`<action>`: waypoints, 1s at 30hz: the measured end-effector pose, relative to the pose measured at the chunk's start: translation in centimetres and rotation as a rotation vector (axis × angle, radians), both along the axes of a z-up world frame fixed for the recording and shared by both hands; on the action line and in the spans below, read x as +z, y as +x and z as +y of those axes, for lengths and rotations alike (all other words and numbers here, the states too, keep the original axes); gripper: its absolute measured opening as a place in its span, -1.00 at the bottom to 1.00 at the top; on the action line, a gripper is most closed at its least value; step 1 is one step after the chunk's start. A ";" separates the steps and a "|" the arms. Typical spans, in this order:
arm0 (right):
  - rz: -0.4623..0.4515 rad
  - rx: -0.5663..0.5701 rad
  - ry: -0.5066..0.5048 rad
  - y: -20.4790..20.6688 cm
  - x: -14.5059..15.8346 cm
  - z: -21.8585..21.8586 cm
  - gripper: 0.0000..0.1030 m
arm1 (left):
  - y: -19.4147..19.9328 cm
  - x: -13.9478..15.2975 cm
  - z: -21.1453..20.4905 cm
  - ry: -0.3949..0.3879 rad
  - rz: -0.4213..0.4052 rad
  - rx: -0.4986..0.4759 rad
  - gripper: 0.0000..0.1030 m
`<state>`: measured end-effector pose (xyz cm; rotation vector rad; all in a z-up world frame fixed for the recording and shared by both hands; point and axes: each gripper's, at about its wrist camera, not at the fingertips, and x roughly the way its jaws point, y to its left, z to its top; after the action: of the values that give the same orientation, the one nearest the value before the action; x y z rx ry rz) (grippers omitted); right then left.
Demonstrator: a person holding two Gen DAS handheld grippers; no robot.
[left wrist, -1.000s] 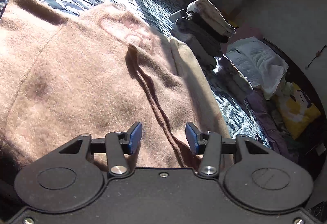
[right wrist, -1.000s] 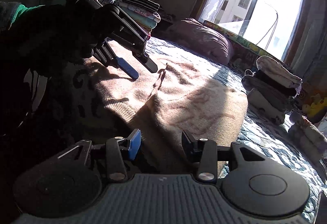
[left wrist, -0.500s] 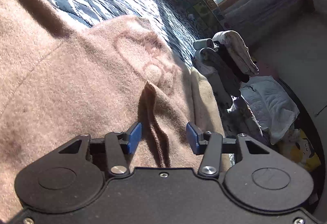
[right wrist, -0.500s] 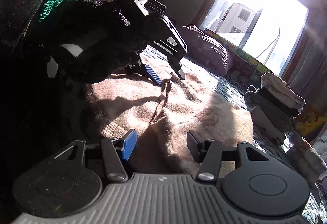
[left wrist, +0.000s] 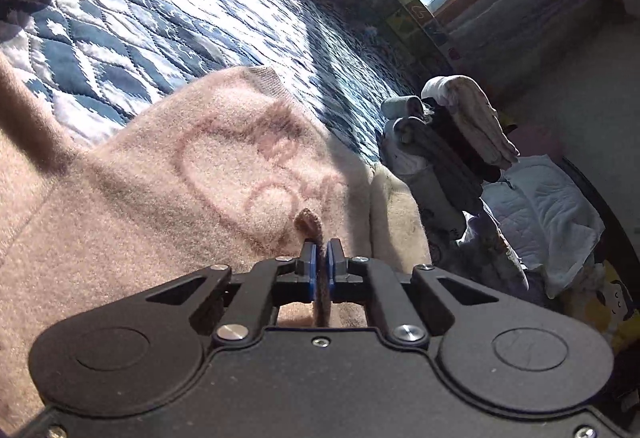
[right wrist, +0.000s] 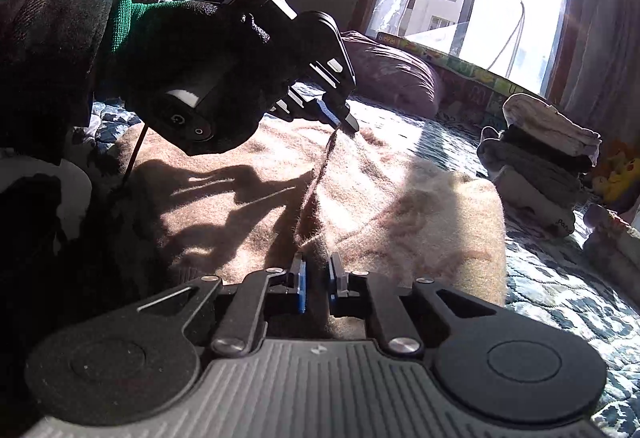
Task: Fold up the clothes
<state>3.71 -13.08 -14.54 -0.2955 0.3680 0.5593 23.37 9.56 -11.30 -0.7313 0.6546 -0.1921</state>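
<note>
Across the blue quilted bed [left wrist: 168,26] lies the pink fuzzy sweater [left wrist: 168,174]; left tool [left wrist: 319,252] is clenched on its raised fold; right tool [right wrist: 316,274] grips the same ridge; folded clothes stack [right wrist: 540,158] sits at two o'clock.

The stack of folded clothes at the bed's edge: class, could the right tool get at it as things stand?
Probably not yet: the right tool is closed on the pink sweater, though nothing stands between it and the stack of folded clothes.

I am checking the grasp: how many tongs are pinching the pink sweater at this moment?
2. The left tongs pinch a raised ridge of the pink sweater; the right tongs close on the same ridge, nearer its edge.
</note>
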 end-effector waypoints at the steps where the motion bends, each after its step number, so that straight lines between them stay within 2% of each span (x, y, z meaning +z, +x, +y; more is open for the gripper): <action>1: 0.022 -0.015 0.062 0.1 0.4 -0.8 -0.77 | 0.3 0.6 -0.5 0.004 -0.003 -0.006 -0.95; 7: 0.189 -0.152 0.502 1.8 1.3 -8.1 -0.78 | 2.6 4.0 -4.8 0.022 -0.019 -0.061 -0.95; 11: 0.282 -0.257 0.662 3.2 -0.1 -11.8 -0.78 | 4.4 5.0 -9.1 0.114 -0.024 -0.103 -0.94; 15: 0.331 -0.314 0.758 3.5 -1.0 -13.8 -0.78 | 6.0 4.5 -13.2 0.196 -0.024 -0.145 -0.95; 24: 0.450 -0.331 0.844 5.4 -3.0 -14.8 -0.78 | 8.8 2.7 -18.9 0.439 -0.041 -0.233 -1.00; 27: 0.449 -0.294 0.863 5.1 -2.5 -14.5 -0.78 | 9.4 2.4 -19.5 0.477 -0.052 -0.281 -1.00; 30: 0.479 -0.309 0.895 5.0 -2.8 -15.0 -0.78 | 9.3 2.4 -19.6 0.490 -0.062 -0.330 -1.00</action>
<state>8.70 -28.04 -17.31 0.7597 0.5720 0.4361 32.67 -10.01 -8.94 -0.1432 0.7249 -0.3402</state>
